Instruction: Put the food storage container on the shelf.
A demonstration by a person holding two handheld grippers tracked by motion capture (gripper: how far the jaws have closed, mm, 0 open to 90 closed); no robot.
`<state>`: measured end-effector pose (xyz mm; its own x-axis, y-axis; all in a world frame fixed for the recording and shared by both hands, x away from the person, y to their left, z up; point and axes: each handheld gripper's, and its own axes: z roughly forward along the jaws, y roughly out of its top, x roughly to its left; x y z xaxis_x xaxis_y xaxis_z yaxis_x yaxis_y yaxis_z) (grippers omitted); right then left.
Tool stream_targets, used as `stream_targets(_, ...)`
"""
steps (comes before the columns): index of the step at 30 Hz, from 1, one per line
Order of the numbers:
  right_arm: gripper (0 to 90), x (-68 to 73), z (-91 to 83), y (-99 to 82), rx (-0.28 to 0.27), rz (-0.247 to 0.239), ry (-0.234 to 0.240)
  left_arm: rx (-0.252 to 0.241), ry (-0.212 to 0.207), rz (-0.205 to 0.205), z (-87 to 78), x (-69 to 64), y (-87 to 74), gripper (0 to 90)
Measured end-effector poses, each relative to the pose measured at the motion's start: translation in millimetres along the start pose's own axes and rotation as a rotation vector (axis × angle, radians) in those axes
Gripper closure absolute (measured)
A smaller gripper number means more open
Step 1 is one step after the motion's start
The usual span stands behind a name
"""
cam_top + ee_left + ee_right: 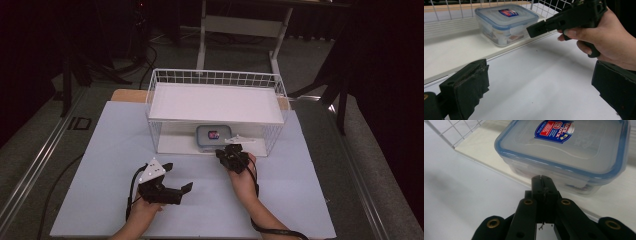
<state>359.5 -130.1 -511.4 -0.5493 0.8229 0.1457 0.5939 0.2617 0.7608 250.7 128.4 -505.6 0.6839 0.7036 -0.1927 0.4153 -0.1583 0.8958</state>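
1. We see a clear box (213, 138) with a blue-rimmed lid lying on the lower shelf of a white wire rack (216, 78), under the upper board and near the open front edge. It lies flat, lid up, with its label facing us.

2. Our right gripper (231, 152) points at the front of the box. In the right gripper view its jaws are pressed together with nothing between them, and their tip (541, 179) sits just in front of the box (564, 152), near the lid's rim. We cannot tell whether the tip touches the wall or stops just short of it.

3. We judge that the closed jaws serve as a single prod, to hook or nudge the box out from under the board, where there is little room for a grip from above.

4. Our left gripper (178, 178) hangs over the bare table (115, 150), well apart from the rack. Its jaws stand wide and hold nothing. In the left gripper view the two pads (466, 86) frame empty table, with the box (506, 23) beyond and the right gripper (564, 21) at the upper right.

5. That wide stance suggests the left side waits to take the box once it slides clear of the shelf.
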Motion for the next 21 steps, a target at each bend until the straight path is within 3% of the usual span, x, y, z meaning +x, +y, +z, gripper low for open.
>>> stream_targets(21, 90.0, 2.0, 24.7, 14.9, -0.022, 0.054, 0.013, 0.006, 0.010, 0.005, -0.1, 2.1, -2.0, 2.1)
